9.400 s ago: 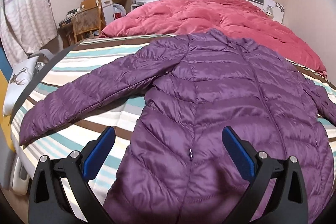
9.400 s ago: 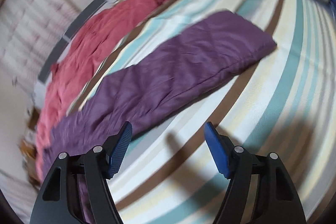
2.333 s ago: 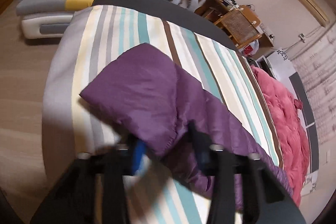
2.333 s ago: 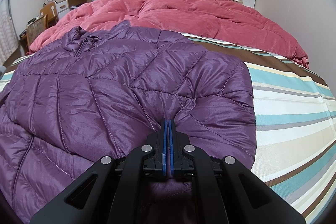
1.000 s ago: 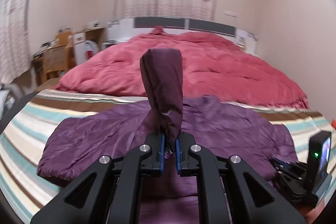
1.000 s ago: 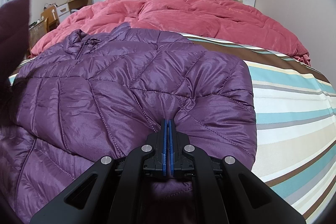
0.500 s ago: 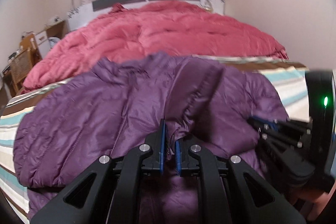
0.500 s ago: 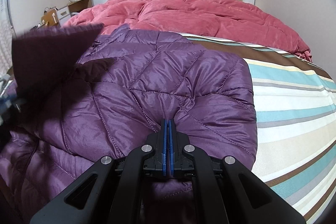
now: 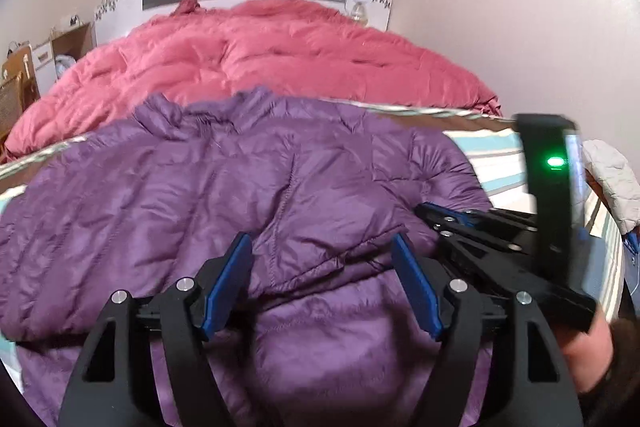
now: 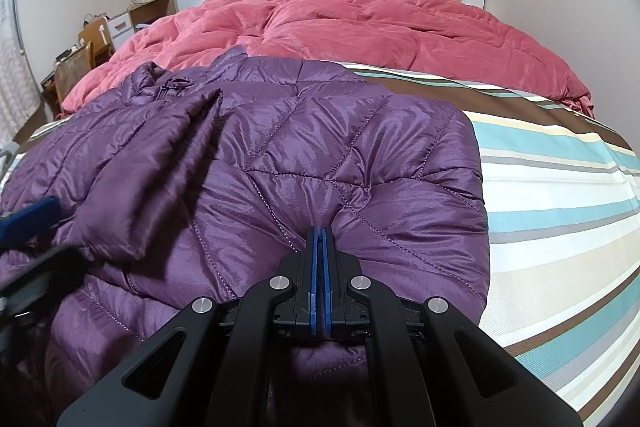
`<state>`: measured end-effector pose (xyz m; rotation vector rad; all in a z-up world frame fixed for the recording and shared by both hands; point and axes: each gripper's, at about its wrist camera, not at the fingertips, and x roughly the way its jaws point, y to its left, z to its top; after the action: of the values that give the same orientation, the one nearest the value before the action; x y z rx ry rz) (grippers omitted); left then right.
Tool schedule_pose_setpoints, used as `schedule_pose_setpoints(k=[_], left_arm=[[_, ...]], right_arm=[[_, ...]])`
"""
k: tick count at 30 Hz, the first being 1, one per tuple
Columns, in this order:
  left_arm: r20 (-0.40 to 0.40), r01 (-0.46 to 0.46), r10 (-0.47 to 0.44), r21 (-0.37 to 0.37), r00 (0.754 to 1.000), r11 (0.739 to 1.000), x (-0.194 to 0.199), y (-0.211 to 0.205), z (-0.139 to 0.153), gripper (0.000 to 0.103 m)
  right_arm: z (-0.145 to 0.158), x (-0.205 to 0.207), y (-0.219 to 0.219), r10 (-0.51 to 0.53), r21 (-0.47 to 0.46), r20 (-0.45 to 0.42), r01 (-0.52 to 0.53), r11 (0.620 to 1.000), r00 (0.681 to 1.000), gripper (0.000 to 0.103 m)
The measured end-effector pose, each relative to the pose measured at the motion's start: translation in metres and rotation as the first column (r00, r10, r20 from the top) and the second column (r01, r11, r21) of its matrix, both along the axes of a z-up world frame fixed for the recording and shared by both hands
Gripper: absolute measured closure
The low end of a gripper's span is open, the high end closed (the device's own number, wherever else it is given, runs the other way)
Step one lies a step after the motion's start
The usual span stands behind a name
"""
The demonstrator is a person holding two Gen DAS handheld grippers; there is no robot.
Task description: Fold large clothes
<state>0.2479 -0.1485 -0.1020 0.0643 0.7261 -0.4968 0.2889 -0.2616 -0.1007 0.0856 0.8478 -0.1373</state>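
lying folded on the striped sheet point(image 10: 560, 187), purple jacket point(image 10: 320, 155) leaves bare room rightward; left gripper point(image 9: 324, 279) just opened wide, right gripper point(image 10: 320, 259) pinches its hem.

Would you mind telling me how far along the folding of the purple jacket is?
Done: both sleeves lie folded across the purple jacket. In hand: the right gripper pinches its folded edge; the left gripper, jaws just opened, has let the sleeve go. Left: folding the body into a compact bundle.
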Motion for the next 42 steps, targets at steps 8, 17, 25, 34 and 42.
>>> schedule_pose_setpoints(k=[8, 17, 25, 34, 42], left_arm=[[0.049, -0.283, 0.284, -0.023, 0.958, 0.959, -0.003, 0.109, 0.023, 0.032], [-0.005, -0.484, 0.486, 0.101, 0.874, 0.869, 0.053, 0.185, -0.008, 0.037], [-0.071, -0.441, 0.459, 0.183, 0.885, 0.878, 0.078, 0.172, -0.044, 0.036], [-0.021, -0.466, 0.47, 0.1, 0.883, 0.879, 0.06, 0.168, -0.006, 0.016], [-0.054, -0.379, 0.398, 0.211, 0.916, 0.901, 0.106, 0.12, -0.022, 0.015]], right_arm=[[0.043, -0.011, 0.018, 0.063, -0.044, 0.089, -0.059, 0.997, 0.994, 0.102], [0.052, 0.051, 0.111, 0.273, 0.049, 0.051, -0.276, 0.96, 0.961, 0.102], [0.0, 0.067, 0.1, 0.2, 0.045, -0.013, -0.199, 0.979, 0.98, 0.103], [0.036, 0.057, 0.095, 0.212, 0.052, 0.045, -0.214, 0.976, 0.976, 0.101], [0.022, 0.09, 0.1, 0.202, 0.026, -0.027, -0.202, 0.979, 0.979, 0.101]])
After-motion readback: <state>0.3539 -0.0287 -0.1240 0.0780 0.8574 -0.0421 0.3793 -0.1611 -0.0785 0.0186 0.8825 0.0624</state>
